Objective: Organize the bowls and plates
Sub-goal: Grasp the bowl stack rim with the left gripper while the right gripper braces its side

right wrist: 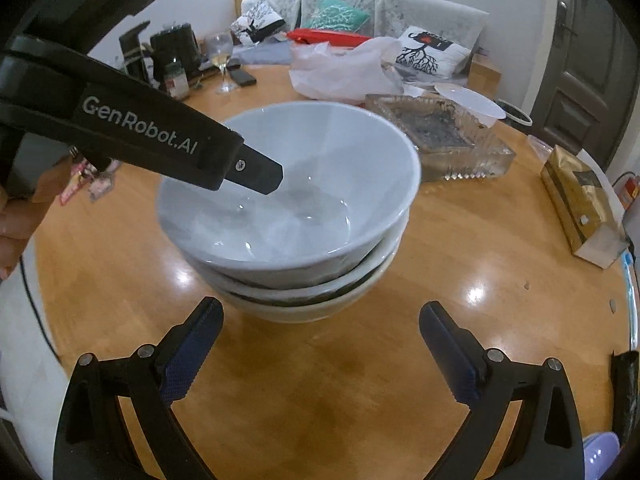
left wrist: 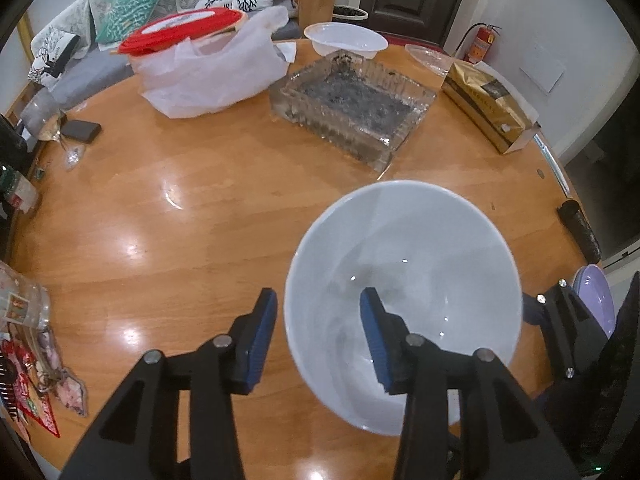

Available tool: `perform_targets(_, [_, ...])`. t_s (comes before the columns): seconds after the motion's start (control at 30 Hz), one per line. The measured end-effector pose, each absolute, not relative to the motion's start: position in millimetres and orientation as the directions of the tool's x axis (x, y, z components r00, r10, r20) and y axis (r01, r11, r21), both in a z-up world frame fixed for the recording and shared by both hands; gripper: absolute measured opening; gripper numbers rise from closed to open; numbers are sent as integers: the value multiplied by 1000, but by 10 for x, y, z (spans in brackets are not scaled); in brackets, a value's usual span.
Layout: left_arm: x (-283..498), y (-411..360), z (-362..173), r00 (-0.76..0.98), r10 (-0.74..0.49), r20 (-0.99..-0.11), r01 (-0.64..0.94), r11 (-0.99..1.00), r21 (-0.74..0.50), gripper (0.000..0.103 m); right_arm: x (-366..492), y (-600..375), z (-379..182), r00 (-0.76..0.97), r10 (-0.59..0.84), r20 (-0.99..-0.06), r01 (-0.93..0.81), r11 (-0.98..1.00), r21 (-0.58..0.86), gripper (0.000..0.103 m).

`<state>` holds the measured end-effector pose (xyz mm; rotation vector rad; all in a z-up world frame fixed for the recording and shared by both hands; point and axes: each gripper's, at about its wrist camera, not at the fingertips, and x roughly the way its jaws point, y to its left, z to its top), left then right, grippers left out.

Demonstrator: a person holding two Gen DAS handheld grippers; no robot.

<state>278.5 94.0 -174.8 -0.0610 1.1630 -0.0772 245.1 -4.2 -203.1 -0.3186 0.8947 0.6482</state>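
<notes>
A white bowl (left wrist: pixel 420 280) tops a stack of three white bowls (right wrist: pixel 296 240) on the round wooden table (left wrist: pixel 160 240). My left gripper (left wrist: pixel 318 320) is open, its jaws astride the top bowl's near-left rim, one finger inside and one outside, with a gap to the wall. It also shows in the right wrist view, reaching over the bowl (right wrist: pixel 256 174). My right gripper (right wrist: pixel 320 344) is open and empty, just in front of the stack. A lilac plate (left wrist: pixel 596 296) lies at the right edge, also in the right wrist view (right wrist: pixel 600 454).
A glass ashtray (left wrist: pixel 352 104) sits behind the stack. A white plastic bag (left wrist: pixel 212 76) with a red lid, a plastic bowl (left wrist: pixel 346 40), a gold box (left wrist: pixel 488 108), a wine glass (right wrist: pixel 222 56) and a phone (left wrist: pixel 80 130) stand further back.
</notes>
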Motion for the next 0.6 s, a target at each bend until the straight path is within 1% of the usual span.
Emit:
perform_targets(0.13, [2815,960,-1791,401,-118,-908,38,993,-112,39,2521,9,-2138,409,432,-804,-671,739,55,97])
perform_targets(0.33, [2837,958,-1827,413,-142,-900,72,990,-122,39,2660,169,-2265,379,445,-811,-711,701,53,97])
perform_targets(0.4, [2840,977,-1833,420,-158,-894,73,987,-140,34,2694,205,-2286,375,456,-807,-722,689,53,99])
perform_targets(0.43, [2844,999,-1839,418,-166,-893,71,986,-151,33,2711,215,-2298,375,459,-806,-726,686,53,101])
perform_targets(0.53, [2845,1051,-1864,413,-185,-892,70,983,-171,28,2795,262,-2346,353,464,-812,-736,674,65,102])
perform_targets(0.6, [2840,1087,-1882,409,-194,-892,65,981,-184,26,2824,291,-2345,349,468,-812,-747,662,60,102])
